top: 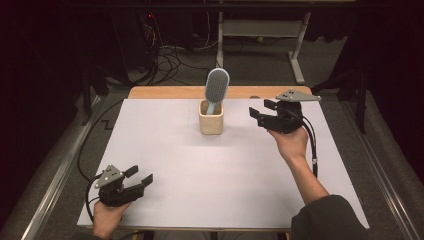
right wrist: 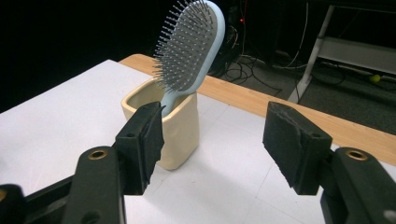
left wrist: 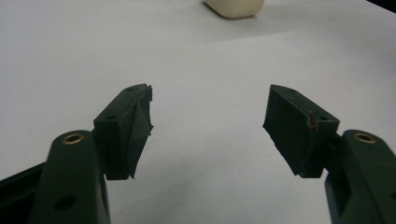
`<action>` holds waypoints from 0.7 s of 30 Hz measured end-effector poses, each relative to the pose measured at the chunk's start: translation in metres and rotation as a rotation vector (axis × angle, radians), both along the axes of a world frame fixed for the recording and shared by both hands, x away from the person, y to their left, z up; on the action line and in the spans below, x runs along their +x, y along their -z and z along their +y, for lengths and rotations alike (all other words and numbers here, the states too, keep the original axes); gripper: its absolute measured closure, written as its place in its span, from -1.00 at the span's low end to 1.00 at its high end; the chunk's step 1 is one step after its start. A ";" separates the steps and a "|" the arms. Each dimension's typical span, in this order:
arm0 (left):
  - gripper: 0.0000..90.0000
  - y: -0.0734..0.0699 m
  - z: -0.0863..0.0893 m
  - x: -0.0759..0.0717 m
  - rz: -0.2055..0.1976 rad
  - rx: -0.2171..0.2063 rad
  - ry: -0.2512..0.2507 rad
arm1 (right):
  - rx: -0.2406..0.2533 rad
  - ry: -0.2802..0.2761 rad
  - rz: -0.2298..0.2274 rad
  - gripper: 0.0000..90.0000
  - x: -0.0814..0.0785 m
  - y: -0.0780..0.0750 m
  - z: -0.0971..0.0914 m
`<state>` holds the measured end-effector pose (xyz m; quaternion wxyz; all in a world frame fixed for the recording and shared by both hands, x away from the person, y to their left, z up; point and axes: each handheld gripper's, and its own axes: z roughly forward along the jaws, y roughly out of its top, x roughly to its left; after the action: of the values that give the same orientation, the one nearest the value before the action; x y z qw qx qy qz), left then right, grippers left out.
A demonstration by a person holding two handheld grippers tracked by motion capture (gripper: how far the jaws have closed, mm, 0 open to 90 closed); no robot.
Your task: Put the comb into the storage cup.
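A pale blue hairbrush [top: 217,86] stands handle-down in a cream square cup [top: 210,120] at the back middle of the white table top [top: 200,165], bristle head up and leaning. My right gripper [top: 260,109] hovers to the right of the cup, jaws pointing toward it, open with nothing between them. In the right gripper view the hairbrush [right wrist: 189,46] and cup [right wrist: 180,130] sit ahead, behind the left jaw, and the right gripper [right wrist: 215,119] is apart from them. My left gripper [top: 141,175] rests near the front left corner, open and empty. The left gripper [left wrist: 210,100] faces bare table, the cup [left wrist: 236,7] far off.
A strip of wooden table edge [top: 165,92] runs behind the white sheet. Beyond it on the floor lie tangled cables [top: 170,57] and a white desk frame [top: 295,45]. Metal rails [top: 55,180] flank the table on the left and right.
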<state>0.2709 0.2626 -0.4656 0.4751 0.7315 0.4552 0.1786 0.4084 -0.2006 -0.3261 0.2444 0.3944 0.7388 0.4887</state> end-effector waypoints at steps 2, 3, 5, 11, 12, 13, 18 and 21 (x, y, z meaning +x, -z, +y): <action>-0.28 0.000 0.000 0.000 0.000 0.000 0.000 | 0.002 0.001 -0.002 -0.14 -0.001 0.000 -0.001; -0.28 0.000 0.000 0.000 0.000 0.000 -0.001 | 0.006 0.001 -0.004 -0.14 -0.002 0.000 -0.003; -0.28 0.000 0.001 0.000 0.000 -0.001 -0.001 | 0.003 0.003 -0.004 -0.15 -0.005 0.001 -0.006; -0.28 0.000 0.000 0.000 0.001 0.000 -0.001 | 0.007 0.007 -0.010 -0.15 -0.012 0.002 -0.014; -0.28 0.000 0.000 0.000 0.001 0.000 -0.001 | 0.007 0.007 -0.010 -0.15 -0.012 0.002 -0.014; -0.28 0.000 0.000 0.000 0.001 0.000 -0.001 | 0.008 0.008 -0.011 -0.15 -0.014 0.002 -0.016; -0.28 0.000 0.000 0.000 0.001 0.000 0.000 | 0.010 0.009 -0.010 -0.15 -0.018 0.004 -0.020; -0.28 0.000 0.000 0.000 0.001 -0.001 -0.001 | 0.011 0.006 -0.014 -0.15 -0.019 0.005 -0.022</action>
<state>0.2708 0.2625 -0.4656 0.4752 0.7312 0.4559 0.1782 0.3894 -0.2223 -0.3307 0.2491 0.3945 0.7330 0.4950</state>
